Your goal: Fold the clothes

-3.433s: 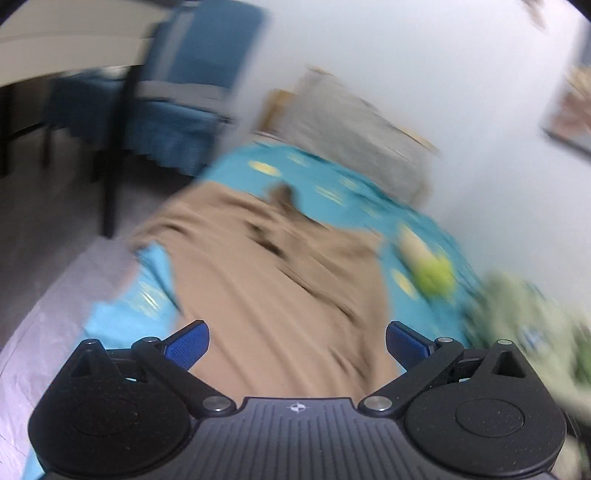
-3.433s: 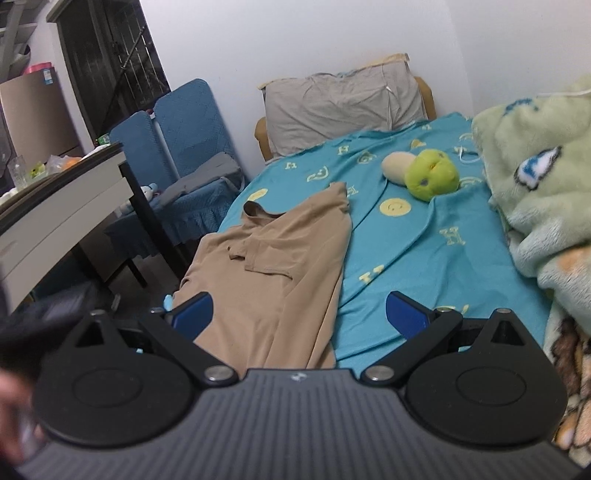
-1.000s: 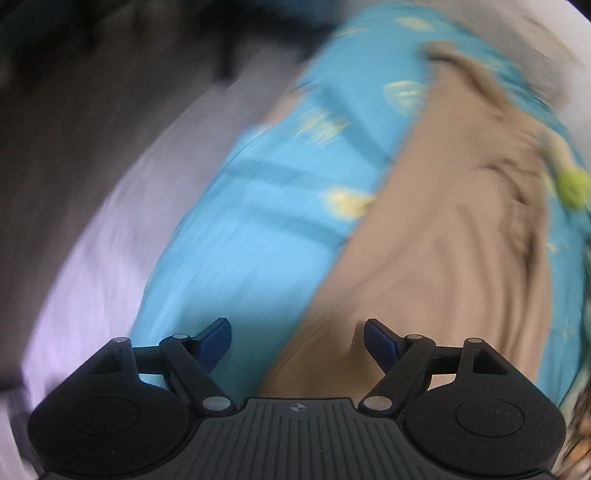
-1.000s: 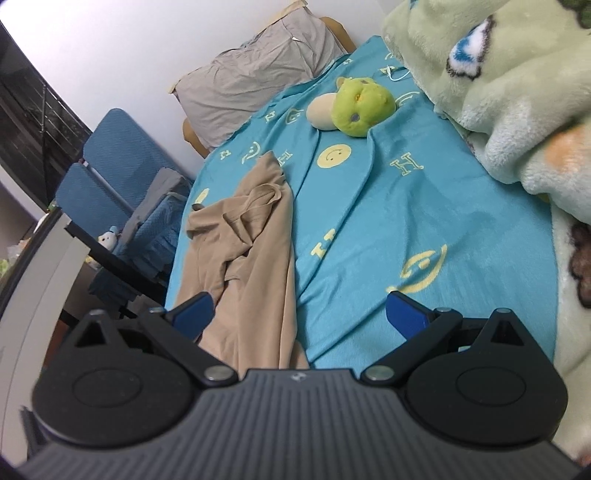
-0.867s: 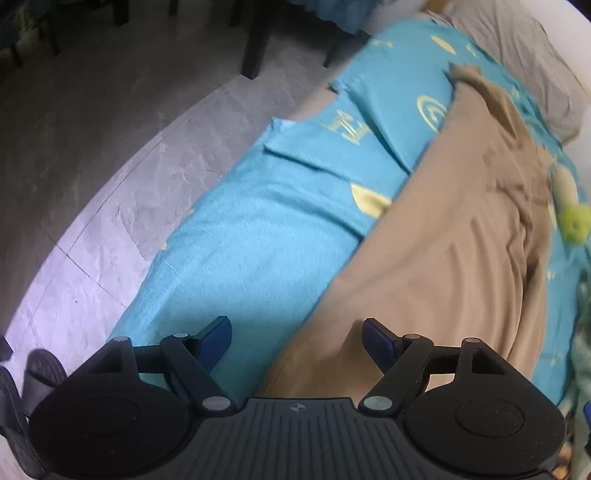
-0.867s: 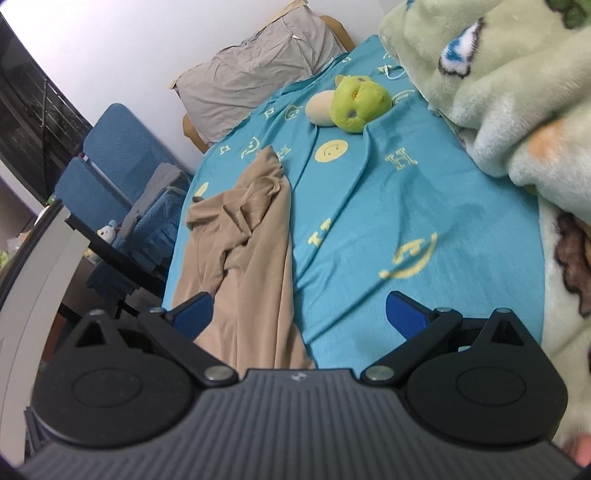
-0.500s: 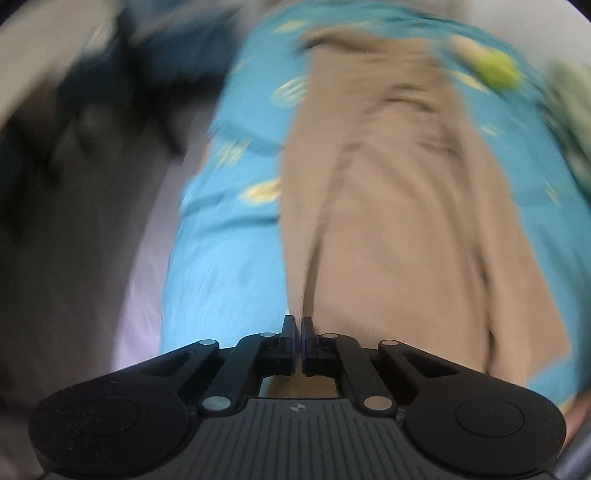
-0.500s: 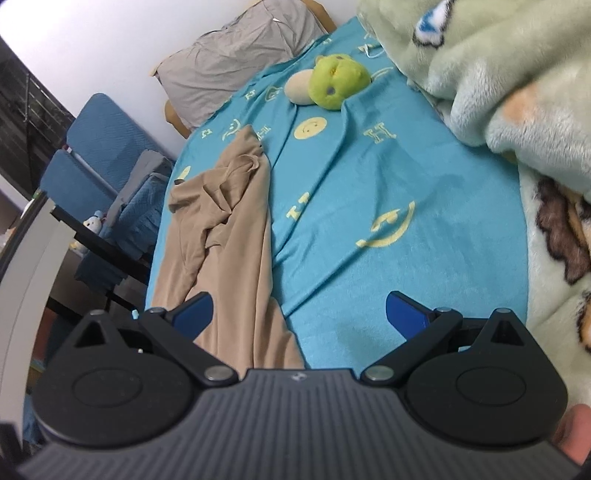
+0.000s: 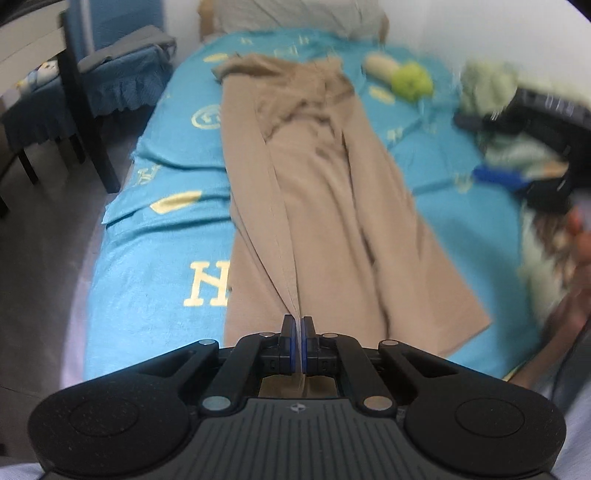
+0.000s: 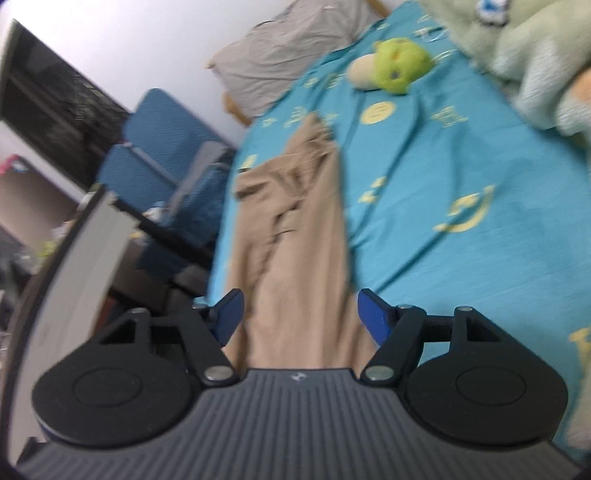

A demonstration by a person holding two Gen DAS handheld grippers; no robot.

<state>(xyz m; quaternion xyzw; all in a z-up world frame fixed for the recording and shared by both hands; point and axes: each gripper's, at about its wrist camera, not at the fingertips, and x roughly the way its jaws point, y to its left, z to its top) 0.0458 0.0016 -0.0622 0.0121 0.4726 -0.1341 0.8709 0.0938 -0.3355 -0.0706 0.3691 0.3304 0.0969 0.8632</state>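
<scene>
Left wrist view: the left gripper (image 9: 298,341) has its jaws pressed together on a raised fold of the tan garment (image 9: 325,206), pinched at the garment's end nearest the foot edge of the bed (image 9: 155,254). The garment lies lengthwise on the turquoise bedsheet, towards the bed's left edge, its crumpled far end near the grey pillow (image 9: 295,14). Only this view shows the right gripper (image 9: 517,147) from outside, blurred, over the bed's right side, with part of a hand (image 9: 580,240) beside it.

Right wrist view: the right gripper (image 10: 299,314) has its jaws closing, the blue pads apart, with the near end of the tan garment (image 10: 291,236) seen between them but not pressed. Only this view shows the green plush toy (image 10: 391,66) sharply, the fleece blanket (image 10: 528,48) along the bed's right edge, and two blue chairs (image 10: 159,158) beside the left edge.
</scene>
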